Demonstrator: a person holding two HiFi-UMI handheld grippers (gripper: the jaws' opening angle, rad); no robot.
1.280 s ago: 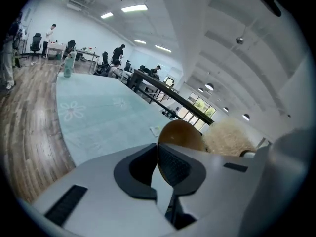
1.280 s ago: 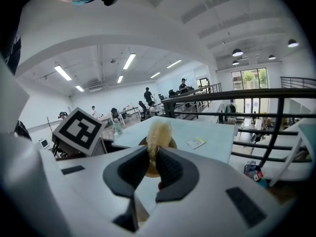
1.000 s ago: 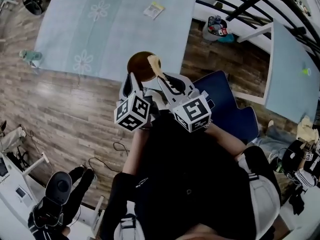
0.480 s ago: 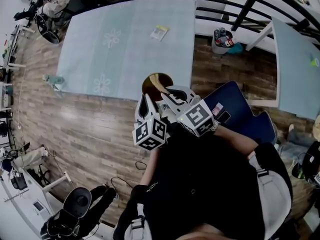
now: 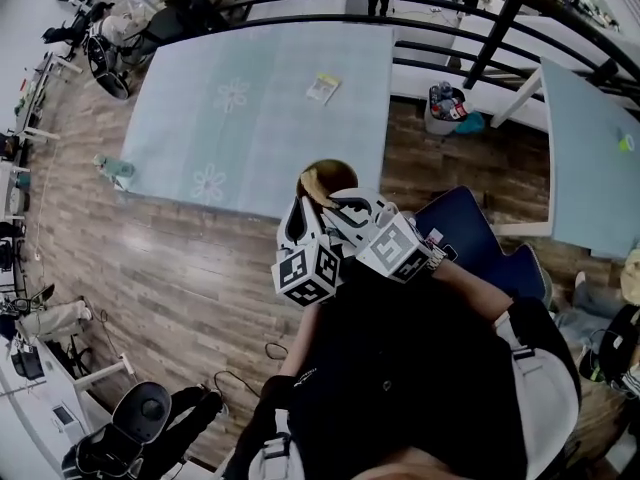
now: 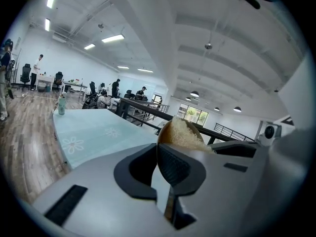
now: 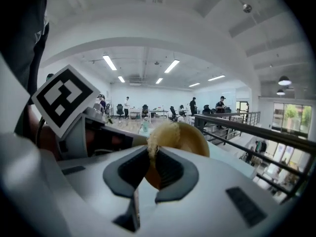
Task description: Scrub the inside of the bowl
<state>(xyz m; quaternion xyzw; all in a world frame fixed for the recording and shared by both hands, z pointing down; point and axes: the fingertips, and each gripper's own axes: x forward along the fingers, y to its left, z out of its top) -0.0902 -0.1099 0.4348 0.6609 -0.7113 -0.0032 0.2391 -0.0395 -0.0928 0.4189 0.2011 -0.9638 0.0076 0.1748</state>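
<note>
**Both grippers at chest height, seen near to far.** Nearest the head camera, the person is holding the two grippers side by side, clear of the wooden floor (image 5: 150, 268).

The left gripper (image 6: 159, 157) is gripping the bowl (image 6: 167, 132) by its rim, with its jaws pressed together on the thin brown wall. The right gripper (image 7: 149, 163) is pinching a pale, fibrous scrubbing pad (image 7: 154, 141) between its jaws.

The bowl is being carried in the air just beyond the jaw tips, near the edge of the table (image 5: 250, 118) but not resting on it. The pad is lying against the bowl's inner face, so the scrubbing step appears to be in hand rather than finished.

How much of the inside is already covered cannot be judged. No foam, water or dirt is showing. Working the pad around the remaining inner wall and the bottom is probably still to come.

The bowl is showing as round, brown and smooth, seemingly wooden, and thin at the rim. It is tipped rather than level.

Farther off, the pale blue table with flower prints is carrying a small packet (image 5: 322, 88). A dark railing (image 5: 440, 43) is running behind it.
</note>
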